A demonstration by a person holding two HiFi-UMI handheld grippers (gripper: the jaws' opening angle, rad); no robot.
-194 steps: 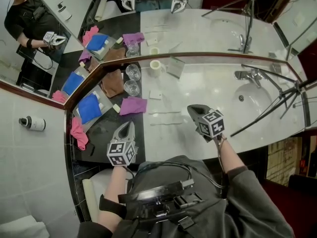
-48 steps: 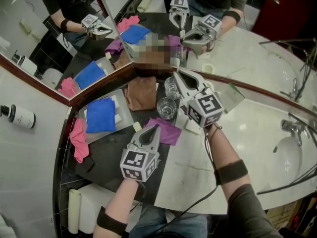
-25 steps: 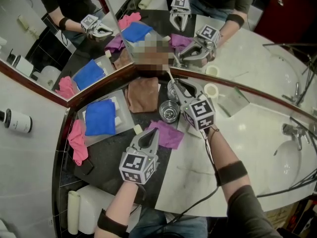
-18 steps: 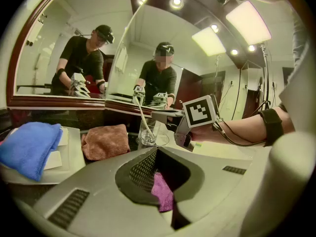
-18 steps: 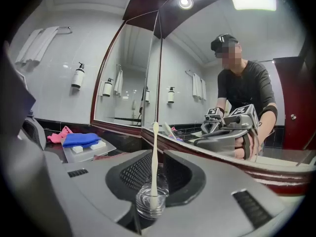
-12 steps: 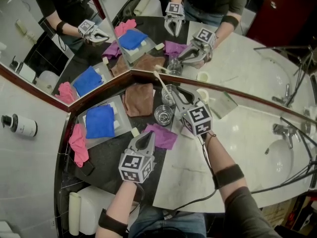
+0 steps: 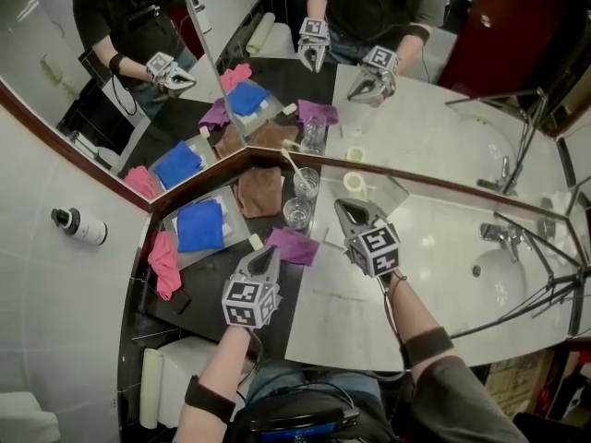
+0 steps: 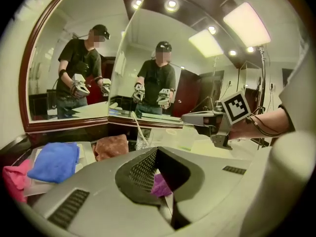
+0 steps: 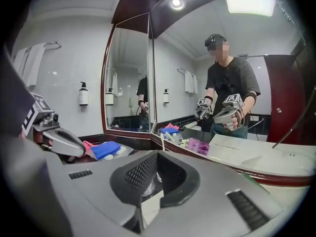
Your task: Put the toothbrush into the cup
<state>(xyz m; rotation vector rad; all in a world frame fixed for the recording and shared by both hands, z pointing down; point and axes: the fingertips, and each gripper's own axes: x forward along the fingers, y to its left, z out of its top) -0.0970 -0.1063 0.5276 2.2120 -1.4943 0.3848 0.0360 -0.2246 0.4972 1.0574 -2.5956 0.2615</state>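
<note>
Zero load in either pair of tongs. Reading left gripper (image 7: 269, 252) as clenched on nothing, hovering over the purple cloth (image 7: 292, 245). Reading right gripper (image 7: 343, 207) as just closed, jaws together with nothing between them, hanging near the two glasses but touching neither. Seeing toothbrush (image 7: 290, 161) standing in the far cup (image 7: 306, 185) by the mirror (image 7: 138, 81), leaning left with its head well above the rim. Looks placed, so mostly a matter of not undoing it. Main worry: knocking the glassware on the way out. Would only take a careless sweep of the right gripper across the empty near glass (image 7: 296, 214), just in front of the cup, to shove one glass into the other. Second worry: tipping. Long handle, steep lean, light-looking cup, so probably top-heavy toward the brown cloth (image 7: 260, 192); could go over from a small bump or a jolt to the counter (image 7: 434, 275). Third: snagging the purple cloth with the left gripper if lowered and dragged; lies just beside the near glass, so might pull that glass along. Also worth watching the cable along the right forearm, hard to tell how much slack. Safest bet: lift both straight up and back, away from the mirror corner, no sideways travel at glass height.
</note>
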